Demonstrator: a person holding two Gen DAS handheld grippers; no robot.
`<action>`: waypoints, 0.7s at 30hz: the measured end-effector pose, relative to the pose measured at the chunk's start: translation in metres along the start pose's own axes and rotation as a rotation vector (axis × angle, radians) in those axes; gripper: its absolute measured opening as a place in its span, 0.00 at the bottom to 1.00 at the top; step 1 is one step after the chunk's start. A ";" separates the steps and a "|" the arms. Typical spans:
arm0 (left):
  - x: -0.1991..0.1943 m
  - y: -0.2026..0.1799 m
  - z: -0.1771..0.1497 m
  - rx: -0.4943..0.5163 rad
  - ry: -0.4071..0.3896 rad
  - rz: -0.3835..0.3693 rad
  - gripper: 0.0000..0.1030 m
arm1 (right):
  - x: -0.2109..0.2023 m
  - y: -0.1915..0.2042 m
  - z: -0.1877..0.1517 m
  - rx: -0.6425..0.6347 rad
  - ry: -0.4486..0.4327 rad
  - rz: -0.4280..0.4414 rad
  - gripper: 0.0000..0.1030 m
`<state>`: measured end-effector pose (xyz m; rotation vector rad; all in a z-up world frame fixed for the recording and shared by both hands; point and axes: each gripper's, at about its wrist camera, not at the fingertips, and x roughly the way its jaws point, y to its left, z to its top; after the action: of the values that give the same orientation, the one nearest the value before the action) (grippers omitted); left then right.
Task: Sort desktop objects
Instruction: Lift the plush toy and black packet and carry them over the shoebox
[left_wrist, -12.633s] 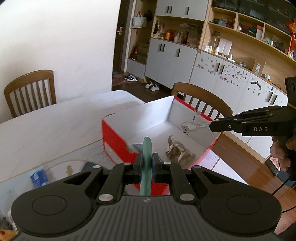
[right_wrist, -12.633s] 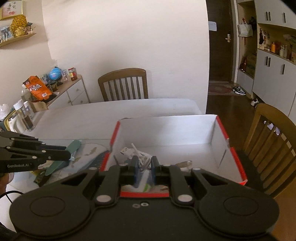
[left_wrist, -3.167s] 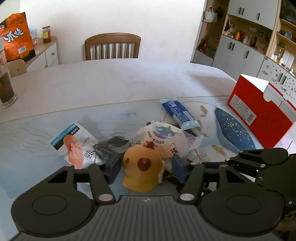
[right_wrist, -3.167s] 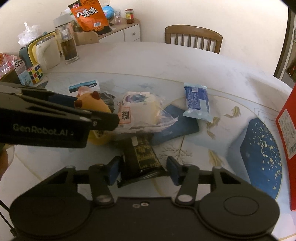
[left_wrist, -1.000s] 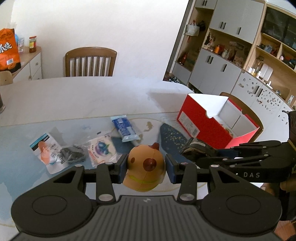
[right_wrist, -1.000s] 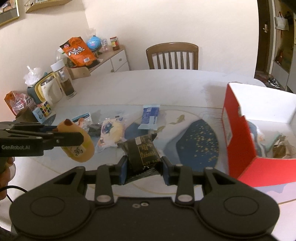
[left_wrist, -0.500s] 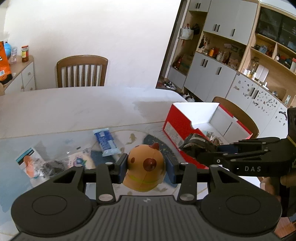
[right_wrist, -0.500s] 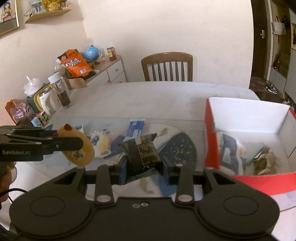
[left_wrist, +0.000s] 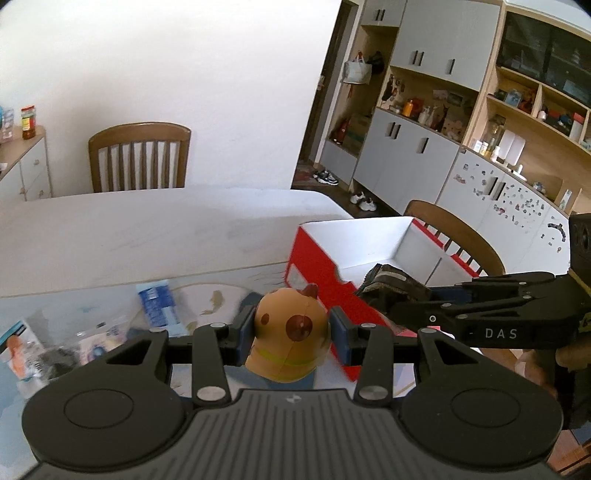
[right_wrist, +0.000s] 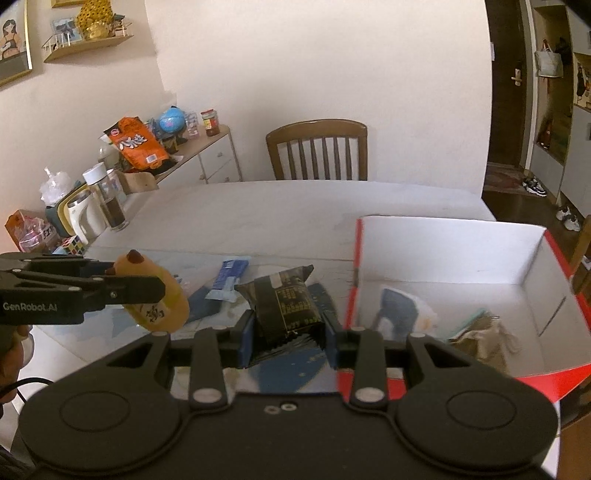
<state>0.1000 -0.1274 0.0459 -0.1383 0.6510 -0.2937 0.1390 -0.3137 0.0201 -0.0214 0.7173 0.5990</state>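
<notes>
Table (right_wrist: 280, 214): long pale top, with a clear sheet over a painted fish-and-blue pattern at the near end
Chairs: one wooden chair (left_wrist: 138, 157) at the far side, another (left_wrist: 454, 229) behind the box
Box (right_wrist: 443, 254): red outside, white inside, open at the top, standing on the table's right end; crumpled brown paper (right_wrist: 480, 338) and a blue-and-white item (right_wrist: 400, 306) lie on its floor
Loose packets: a blue packet (right_wrist: 231, 277) and a few clear wrappers (left_wrist: 85, 339) lie on the sheet to the left of the box (blurred in the left wrist view)
Left gripper (left_wrist: 291, 330): clamped on an orange rounded toy (left_wrist: 288, 336) with brown spots, one blue pad pressing each side, held above the table just left of the box
Right gripper (right_wrist: 290, 341): clamped on a black packet with gold print (right_wrist: 286, 306), held above the table beside the box's red left wall, not over the opening
</notes>
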 end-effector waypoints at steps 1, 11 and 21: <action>0.003 -0.004 0.001 0.002 0.000 -0.002 0.40 | -0.001 -0.004 0.000 0.002 -0.001 -0.002 0.35; 0.030 -0.039 0.011 0.021 0.006 -0.021 0.41 | -0.018 -0.047 -0.001 0.016 -0.012 -0.034 0.35; 0.062 -0.070 0.025 0.058 0.026 -0.057 0.41 | -0.026 -0.088 -0.002 0.046 -0.016 -0.070 0.35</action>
<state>0.1467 -0.2119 0.0455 -0.0973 0.6644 -0.3691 0.1681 -0.4010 0.0186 0.0012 0.7115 0.5147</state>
